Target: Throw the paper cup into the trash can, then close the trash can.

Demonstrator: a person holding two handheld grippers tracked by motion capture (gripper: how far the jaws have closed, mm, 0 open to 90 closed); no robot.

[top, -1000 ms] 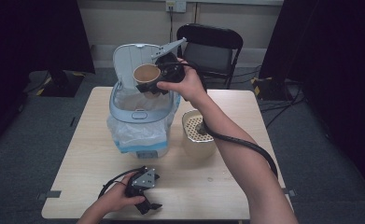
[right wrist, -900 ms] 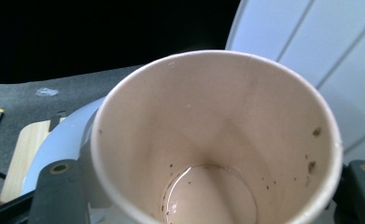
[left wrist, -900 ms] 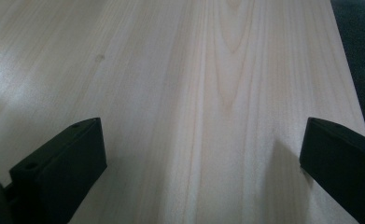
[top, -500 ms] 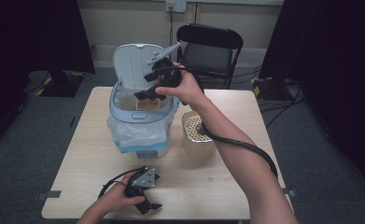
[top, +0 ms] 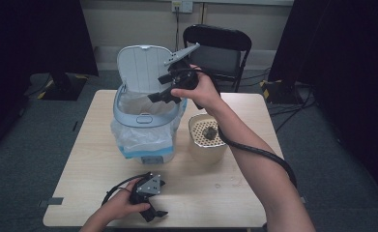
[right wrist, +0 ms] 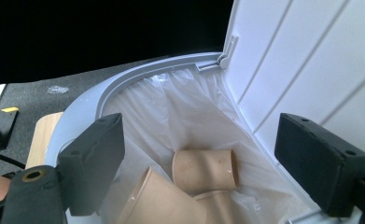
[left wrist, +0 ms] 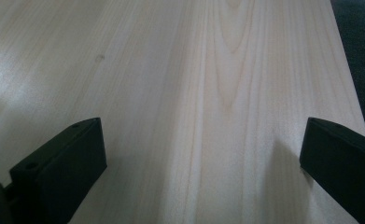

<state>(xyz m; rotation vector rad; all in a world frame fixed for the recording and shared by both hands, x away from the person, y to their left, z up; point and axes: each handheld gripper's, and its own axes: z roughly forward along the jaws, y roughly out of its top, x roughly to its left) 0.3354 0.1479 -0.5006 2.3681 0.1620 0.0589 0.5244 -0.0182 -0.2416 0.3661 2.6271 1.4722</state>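
High view: right gripper [top: 163,94] held above the open mouth of the grey-blue bin [top: 143,118], jaws apart, nothing between them; they have just been opening. The bin stands on the wooden table [top: 225,188] toward 11 o'clock from centre, lid [top: 140,67] up at its 12 o'clock side, white liner bag [top: 138,137] spilling over the front. Beige container [top: 207,137] just beside the bin at its 3 o'clock, perforated insert on top with a dark lump on it. Left gripper [top: 153,212] lies low on the table near the 6 o'clock edge, hand on it, well apart from the bin. Black folding chair [top: 218,48] behind the table at 12 o'clock.

Left gripper view: jaws stand wide, bare table wood [left wrist: 208,93] between them, nothing gripped.

Right gripper view: looking down into the bin past wide-set jaws, no contact with anything. Paper cups [right wrist: 203,170] lie on their sides at the bottom of the liner [right wrist: 180,112], toward 6 o'clock, at least two, touching each other. Bin rim [right wrist: 138,74] curves from 9 to 12 o'clock, ribbed lid inside [right wrist: 301,60] fills the 1–3 o'clock side.
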